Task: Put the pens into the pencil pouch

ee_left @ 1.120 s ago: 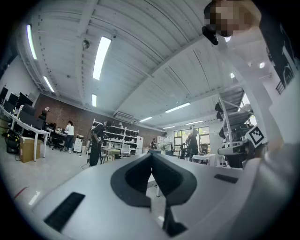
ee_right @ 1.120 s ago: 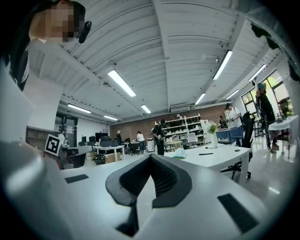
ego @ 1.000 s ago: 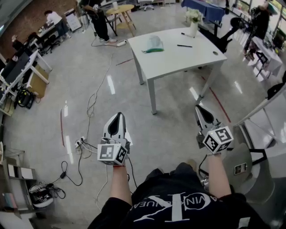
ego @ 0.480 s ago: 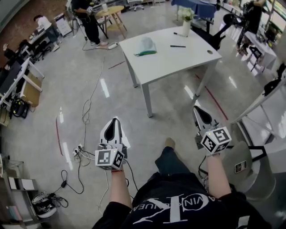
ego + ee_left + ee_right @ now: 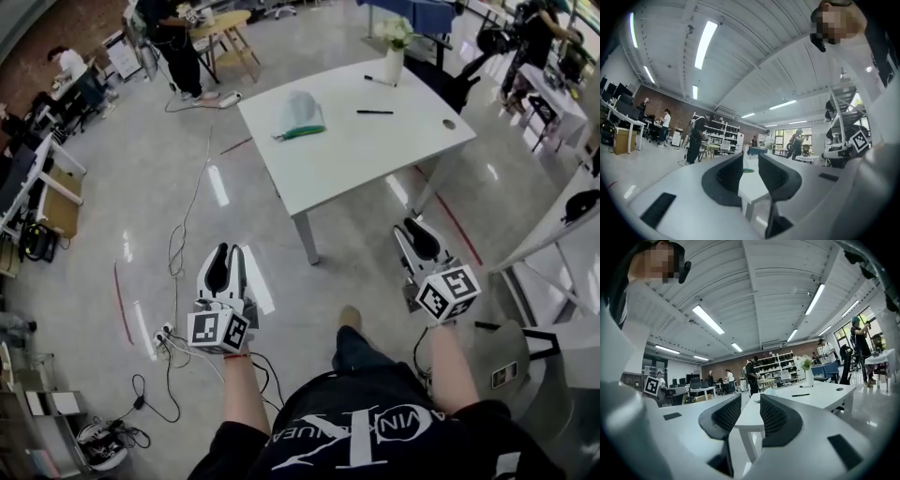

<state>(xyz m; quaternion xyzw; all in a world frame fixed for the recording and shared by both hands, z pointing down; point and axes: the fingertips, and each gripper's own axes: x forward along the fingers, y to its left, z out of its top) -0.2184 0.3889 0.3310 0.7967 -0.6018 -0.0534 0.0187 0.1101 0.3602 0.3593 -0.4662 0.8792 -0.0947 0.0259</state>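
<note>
Looking down in the head view, the person stands on a glossy grey floor [image 5: 141, 187] and holds both tools level out in front, well short of the white table [image 5: 356, 155] on the far side. The left gripper [image 5: 229, 251] hangs over the floor near a tangle of cables [image 5: 176, 258], and the right gripper [image 5: 409, 231] hangs below the table's near right edge; neither touches anything. On the table, the pencil pouch [image 5: 298, 112], pale with a green edge, lies toward the far left corner. One pen [image 5: 374, 112] lies to its right near mid-table, and a second pen [image 5: 372, 80] lies farther off, just beside a vase of flowers [image 5: 394, 56]. Both pens are outside the pouch and well apart from it. In the left gripper view, the left gripper [image 5: 750, 161] has just been opening its jaws. They stand a narrow way apart with nothing between the dark pads, and through the gap show the table's near corner [image 5: 752, 187] and a sliver of the pouch's green edge [image 5: 747, 170]. In the right gripper view, the right gripper [image 5: 750, 401] has also just been opening its jaws, which stand somewhat wider and are likewise empty. Beyond them the table [image 5: 820, 399] stretches away to the right, with one pen [image 5: 800, 394] and the vase of flowers [image 5: 806, 373] on it. The pouch [image 5: 770, 391] shows as a pale lump just above the right jaw's tip.
</note>
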